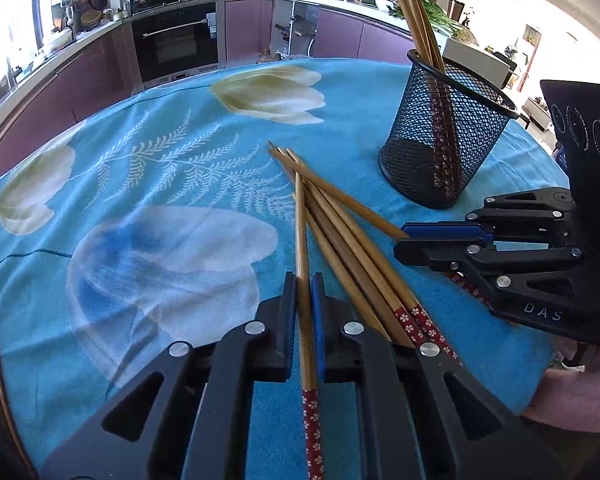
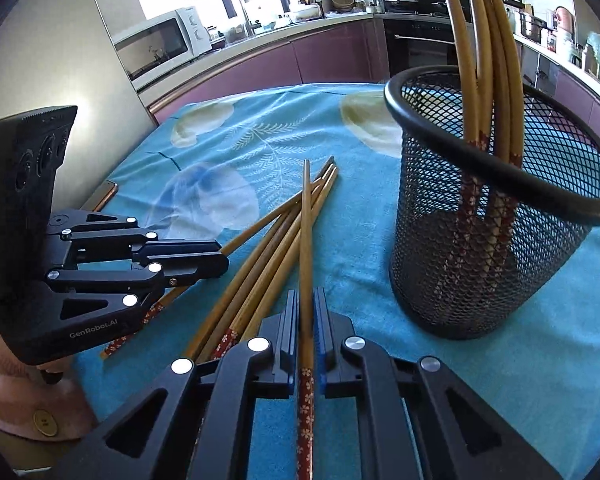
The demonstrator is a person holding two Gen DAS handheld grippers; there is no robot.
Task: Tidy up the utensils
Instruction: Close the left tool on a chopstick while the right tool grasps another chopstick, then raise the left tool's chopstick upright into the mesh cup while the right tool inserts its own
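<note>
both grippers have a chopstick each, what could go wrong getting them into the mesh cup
1. Each gripped chopstick, left and right, still touches the loose pile; lifting may drag or scatter others.
2. The left gripper and right gripper work close together and might collide.
3. The mesh cup already holds chopsticks leaning across its opening; a new one could snag them or tip the cup.
</note>
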